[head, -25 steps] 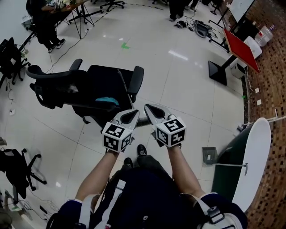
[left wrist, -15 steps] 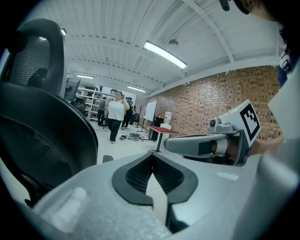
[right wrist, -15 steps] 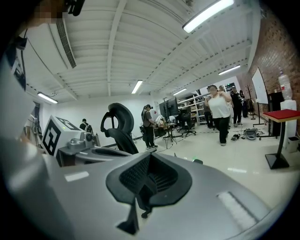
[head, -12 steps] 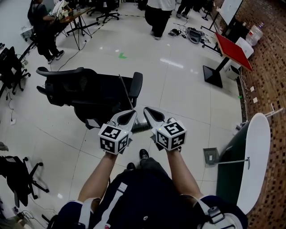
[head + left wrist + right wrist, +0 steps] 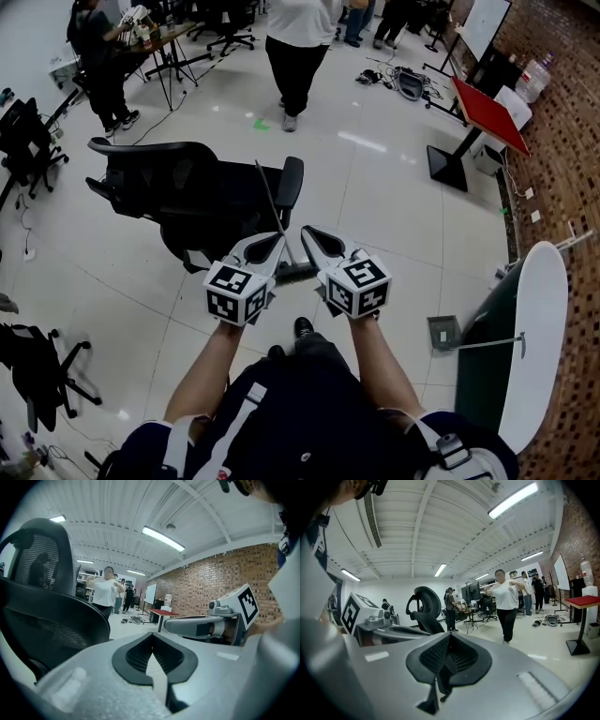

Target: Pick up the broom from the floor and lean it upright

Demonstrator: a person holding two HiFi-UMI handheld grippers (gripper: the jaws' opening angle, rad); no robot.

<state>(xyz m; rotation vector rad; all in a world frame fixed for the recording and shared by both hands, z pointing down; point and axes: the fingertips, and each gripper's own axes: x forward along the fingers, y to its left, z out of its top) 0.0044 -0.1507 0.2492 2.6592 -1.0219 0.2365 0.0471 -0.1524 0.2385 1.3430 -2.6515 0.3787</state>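
My left tool (image 5: pixel 272 242) and right tool (image 5: pixel 317 238) have come up a little from the broom (image 5: pixel 267 195), whose thin handle leans upright against the black office chair (image 5: pixel 187 187) just ahead; both tools are closed on nothing, so I judge the task done.

a black office chair (image 5: pixel 187 197) stands near on the left and blocks that side; the bare floor (image 5: pixel 384 202) at right is free, a person (image 5: pixel 298 47) stands far.
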